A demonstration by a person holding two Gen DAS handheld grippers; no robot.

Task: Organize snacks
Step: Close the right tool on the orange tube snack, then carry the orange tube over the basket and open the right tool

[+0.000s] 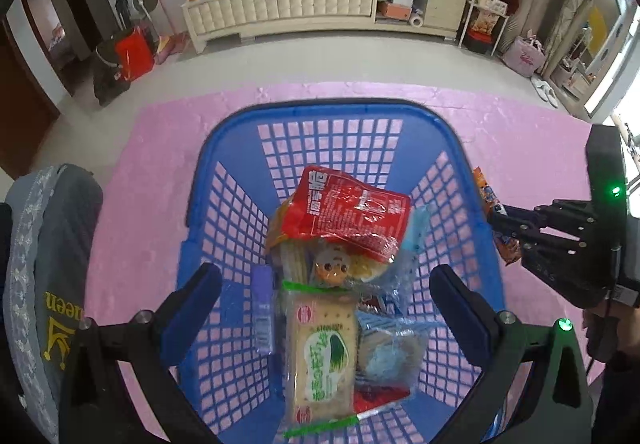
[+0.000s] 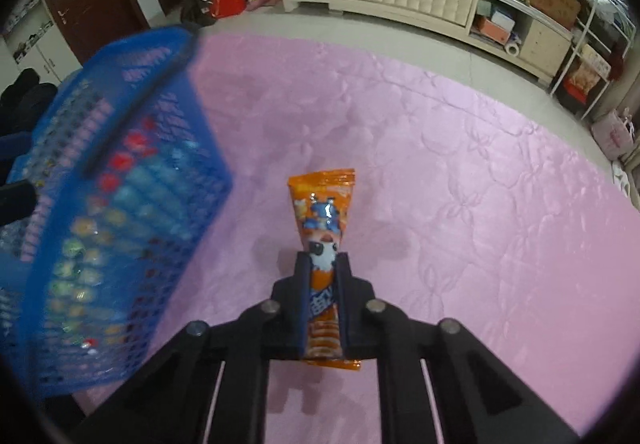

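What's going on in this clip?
A person is sorting snacks with two handheld tongs. The right tongs are shut on an orange snack packet over the pink mat, beside the blue basket. The left tongs hang open over the basket, which already holds several packets, including a red one.

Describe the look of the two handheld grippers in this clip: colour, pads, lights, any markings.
Both are matte black linkage frames with round silver pivot bolts. The left gripper has dark blue finger pads. The right gripper shows blue inner faces too. In the left wrist view each body carries a green light.
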